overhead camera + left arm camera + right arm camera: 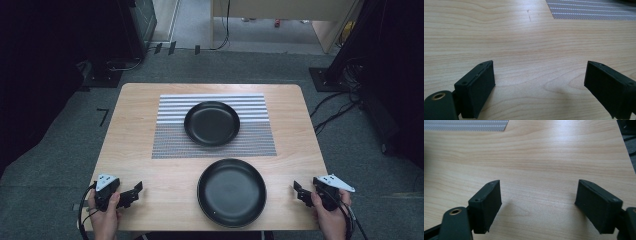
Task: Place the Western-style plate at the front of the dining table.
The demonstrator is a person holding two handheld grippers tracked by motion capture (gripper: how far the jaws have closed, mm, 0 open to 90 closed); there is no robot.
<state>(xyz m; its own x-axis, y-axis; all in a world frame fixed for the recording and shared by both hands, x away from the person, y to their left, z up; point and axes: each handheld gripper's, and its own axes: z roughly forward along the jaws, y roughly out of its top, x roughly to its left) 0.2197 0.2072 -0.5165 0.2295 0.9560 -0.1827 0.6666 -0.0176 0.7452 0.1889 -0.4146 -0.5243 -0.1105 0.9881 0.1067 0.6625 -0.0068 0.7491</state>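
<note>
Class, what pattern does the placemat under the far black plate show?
Grey and white horizontal stripes on the woven placemat, clearest in the high view.

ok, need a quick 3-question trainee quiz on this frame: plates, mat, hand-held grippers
1. How many black plates are on the table?
2. True or false: the near plate lies on the striped mat.
3. Which hand-held gripper holds something: A left, B right, C neither?

Key:
1. Two; the far plate and the near plate.
2. False; it lies on bare wood, and the far plate is on the mat.
3. C; both have jaws open over bare wood.
</note>
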